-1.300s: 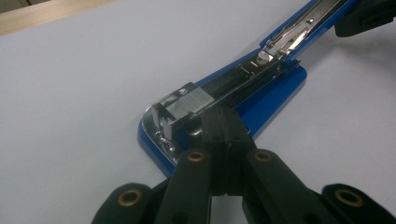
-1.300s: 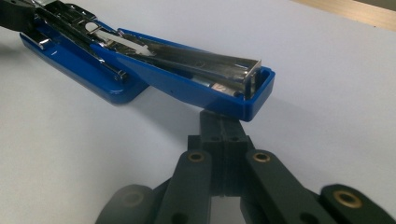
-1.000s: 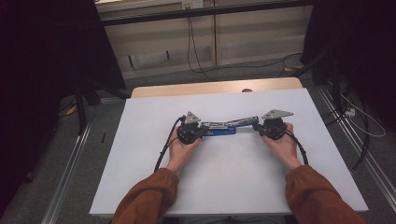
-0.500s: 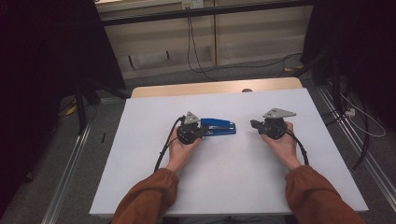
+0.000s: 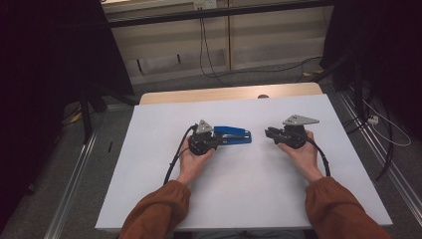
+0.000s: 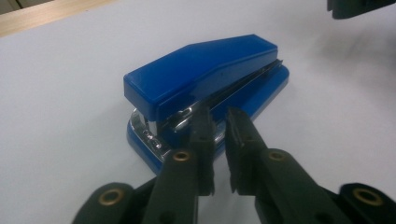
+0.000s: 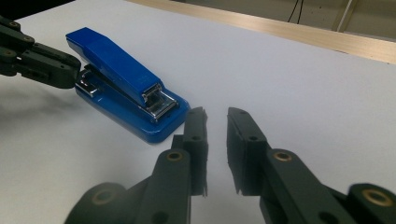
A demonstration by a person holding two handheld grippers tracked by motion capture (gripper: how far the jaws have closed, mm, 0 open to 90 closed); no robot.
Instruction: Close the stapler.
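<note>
A blue stapler [image 5: 232, 134] lies shut on the white table [image 5: 249, 199], its mouth pointing right. My left gripper [image 5: 221, 141] is at the stapler's rear end. In the left gripper view its jaws [image 6: 219, 116] stand a narrow slit apart just in front of the stapler [image 6: 205, 88], having just been opening, with nothing between them. My right gripper [image 5: 268, 133] rests a short gap to the right of the stapler's mouth. Its jaws [image 7: 217, 114] have also just been opening and are apart and empty, with the stapler [image 7: 121, 79] ahead to the left.
A wooden strip [image 5: 229, 94] borders the table's far edge. Metal rails [image 5: 74, 184] run along the floor on both sides, and cables [image 5: 383, 134] lie on the floor at the right. A black cable [image 5: 174, 159] trails from the left gripper across the table.
A second ago the stapler reached across between both grippers. It now lies by the left gripper with a gap to the right one. Both hands have kept their places.
</note>
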